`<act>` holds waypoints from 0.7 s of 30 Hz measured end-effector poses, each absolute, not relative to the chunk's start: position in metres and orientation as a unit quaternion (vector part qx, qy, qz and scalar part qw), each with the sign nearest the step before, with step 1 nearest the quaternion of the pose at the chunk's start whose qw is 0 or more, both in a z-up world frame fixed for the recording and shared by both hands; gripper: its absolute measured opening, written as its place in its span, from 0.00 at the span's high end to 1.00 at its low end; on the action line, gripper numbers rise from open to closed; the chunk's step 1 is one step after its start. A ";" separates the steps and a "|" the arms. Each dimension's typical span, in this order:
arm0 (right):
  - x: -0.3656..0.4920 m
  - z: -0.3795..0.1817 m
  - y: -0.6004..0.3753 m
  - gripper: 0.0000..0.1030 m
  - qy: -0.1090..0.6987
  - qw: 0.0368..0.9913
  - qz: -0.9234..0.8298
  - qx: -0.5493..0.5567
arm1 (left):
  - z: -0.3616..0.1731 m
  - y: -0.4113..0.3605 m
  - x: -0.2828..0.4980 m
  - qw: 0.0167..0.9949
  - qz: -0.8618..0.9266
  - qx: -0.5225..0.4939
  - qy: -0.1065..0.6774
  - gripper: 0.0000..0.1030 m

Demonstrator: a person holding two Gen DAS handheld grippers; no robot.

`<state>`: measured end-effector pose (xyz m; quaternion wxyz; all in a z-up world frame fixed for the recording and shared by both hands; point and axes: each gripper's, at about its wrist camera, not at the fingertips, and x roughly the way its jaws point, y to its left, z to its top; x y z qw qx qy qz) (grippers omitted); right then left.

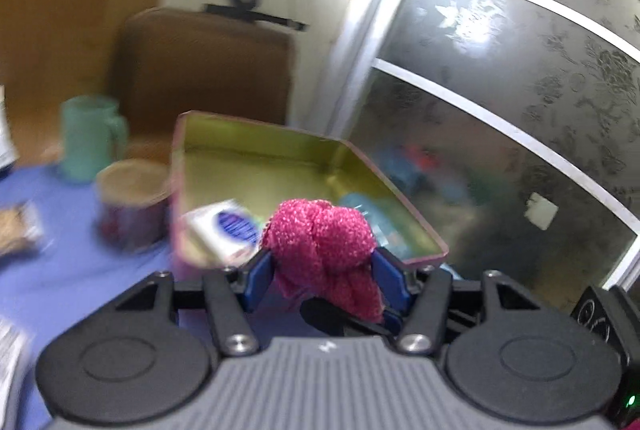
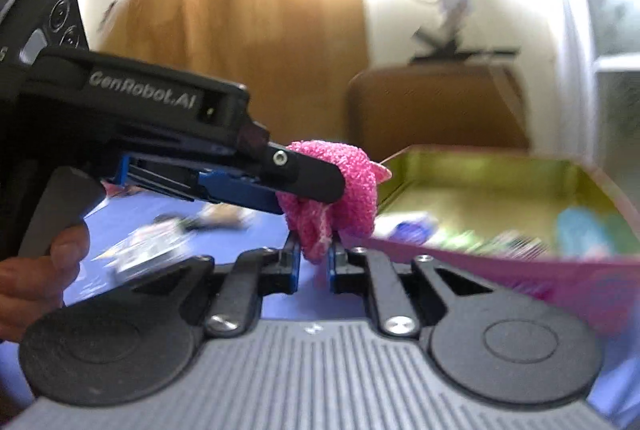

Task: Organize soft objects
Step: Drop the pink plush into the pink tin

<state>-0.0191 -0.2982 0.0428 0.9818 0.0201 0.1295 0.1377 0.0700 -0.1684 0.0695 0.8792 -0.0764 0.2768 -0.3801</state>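
A pink knitted cloth point(image 1: 320, 230) is bunched between the blue fingers of my left gripper point(image 1: 322, 262), which is shut on it just in front of an open tin box point(image 1: 256, 121) with a gold inside. In the right wrist view the left gripper point(image 2: 316, 189) reaches in from the left, holding the cloth point(image 2: 352, 181) beside the box's pink wall point(image 2: 480, 270). The cloth's lower end hangs between the fingers of my right gripper point(image 2: 314, 258), which stand close together and pinch it.
A white and blue packet point(image 1: 228, 226) and a teal item point(image 1: 368, 213) lie in the box. A green mug point(image 1: 90, 141) and a round tin point(image 1: 132, 201) stand left of it on the blue tablecloth point(image 1: 80, 270). Behind are a brown chair point(image 1: 208, 69) and a patterned glass door point(image 1: 520, 69).
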 end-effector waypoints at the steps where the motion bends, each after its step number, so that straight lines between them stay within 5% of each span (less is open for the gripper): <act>1: -0.016 0.045 -0.305 0.85 0.123 0.985 0.121 0.019 | 0.071 -0.181 0.076 0.876 -0.391 -0.071 0.274 0.47; 6: 0.005 0.046 -0.346 0.85 0.132 0.990 0.042 0.031 | 0.063 -0.242 0.104 0.863 -0.418 -0.054 0.278 0.46; 9: 0.023 0.039 -0.366 0.83 0.148 0.989 -0.009 0.027 | 0.050 -0.268 0.119 0.864 -0.409 -0.045 0.291 0.32; 13: 0.033 0.027 -0.390 0.40 0.154 0.984 -0.090 0.030 | 0.038 -0.276 0.124 0.867 -0.388 -0.050 0.309 0.29; 21: 0.016 0.028 -0.392 0.41 0.119 0.988 -0.074 0.066 | 0.039 -0.222 0.095 0.874 -0.384 -0.060 0.293 0.29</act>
